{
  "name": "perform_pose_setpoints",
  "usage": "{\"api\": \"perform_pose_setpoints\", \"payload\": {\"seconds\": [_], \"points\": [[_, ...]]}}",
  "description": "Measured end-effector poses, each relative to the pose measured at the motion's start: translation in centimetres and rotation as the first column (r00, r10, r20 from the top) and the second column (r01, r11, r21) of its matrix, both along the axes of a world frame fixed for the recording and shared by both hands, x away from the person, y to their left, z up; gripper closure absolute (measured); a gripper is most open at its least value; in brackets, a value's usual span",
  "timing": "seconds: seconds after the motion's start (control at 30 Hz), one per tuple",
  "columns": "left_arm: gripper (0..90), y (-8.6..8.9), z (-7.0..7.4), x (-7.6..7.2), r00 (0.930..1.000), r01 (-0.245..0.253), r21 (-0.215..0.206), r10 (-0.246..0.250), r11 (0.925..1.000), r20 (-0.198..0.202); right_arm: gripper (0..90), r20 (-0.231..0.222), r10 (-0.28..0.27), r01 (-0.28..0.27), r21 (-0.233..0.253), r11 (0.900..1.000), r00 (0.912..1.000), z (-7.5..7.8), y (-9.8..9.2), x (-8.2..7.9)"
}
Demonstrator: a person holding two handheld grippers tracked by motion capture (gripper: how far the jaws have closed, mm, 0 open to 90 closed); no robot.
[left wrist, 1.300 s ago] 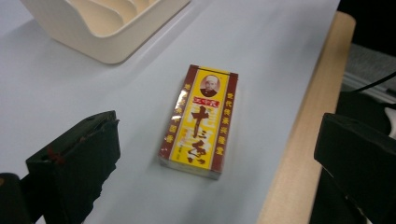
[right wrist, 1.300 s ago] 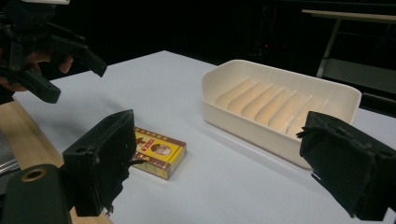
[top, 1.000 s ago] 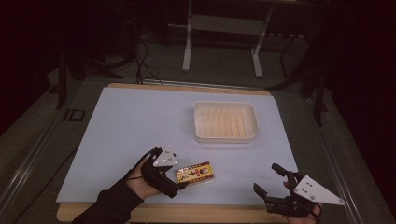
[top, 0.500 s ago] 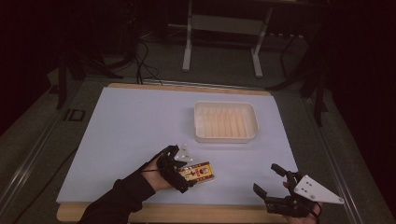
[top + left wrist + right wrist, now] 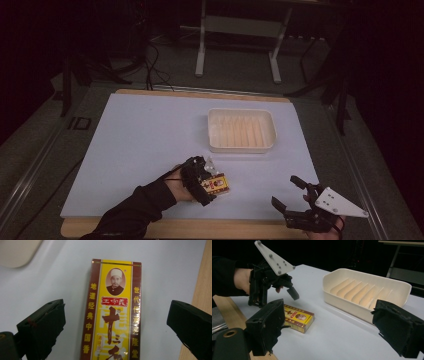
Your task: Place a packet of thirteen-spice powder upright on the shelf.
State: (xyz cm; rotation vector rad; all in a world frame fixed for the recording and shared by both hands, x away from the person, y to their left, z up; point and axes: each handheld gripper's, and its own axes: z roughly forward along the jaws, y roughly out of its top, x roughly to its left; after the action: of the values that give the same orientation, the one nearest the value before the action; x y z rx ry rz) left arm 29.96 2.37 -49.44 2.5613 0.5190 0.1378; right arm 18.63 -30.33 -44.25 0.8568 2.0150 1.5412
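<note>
Left gripper (image 5: 206,179) hovering over yellow box (image 5: 113,312), fingers spread wide, straddling it; box lying flat on counter (image 5: 135,145), long axis running along gripper's line of sight. Contact probably none yet. Right gripper (image 5: 295,200) sitting farther off, fingers parted, empty.

A small flat box (image 5: 115,312) in yellow with dark red borders lies face up on the pale blue worktop (image 5: 135,145), near its front edge. Its top panel carries a portrait in an oval frame, a red label and columns of Chinese characters. Seen from above, the box sits slightly askew, well apart from a cream ribbed tray (image 5: 242,130) standing farther back. The tray is rectangular with rounded corners, upright, its floor crossed by parallel ridges.
</note>
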Motion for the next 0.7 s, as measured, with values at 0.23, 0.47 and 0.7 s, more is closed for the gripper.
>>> {"api": "perform_pose_setpoints", "payload": {"seconds": [0.23,0.47,0.7], "points": [[5.6,-0.9,-0.6,0.8,0.9989,0.024,0.062,-0.021,0.9978,-0.041,10.8,-0.009,0.003,-0.003,-0.001,1.000,0.9999,-0.1,0.0,0.1],[12.5,-1.6,-0.7,1.3,0.9977,0.038,0.125,-0.031,0.9914,-0.061,10.8,-0.015,0.008,-0.008,0.000,1.000,0.9998,-0.1,0.0,0.1],[14.3,-2.0,-1.1,1.8,0.9955,0.048,0.158,-0.034,0.9864,-0.089,10.8,-0.019,0.012,-0.012,0.004,1.000,0.9997,-0.1,-0.2,0.1]]}}
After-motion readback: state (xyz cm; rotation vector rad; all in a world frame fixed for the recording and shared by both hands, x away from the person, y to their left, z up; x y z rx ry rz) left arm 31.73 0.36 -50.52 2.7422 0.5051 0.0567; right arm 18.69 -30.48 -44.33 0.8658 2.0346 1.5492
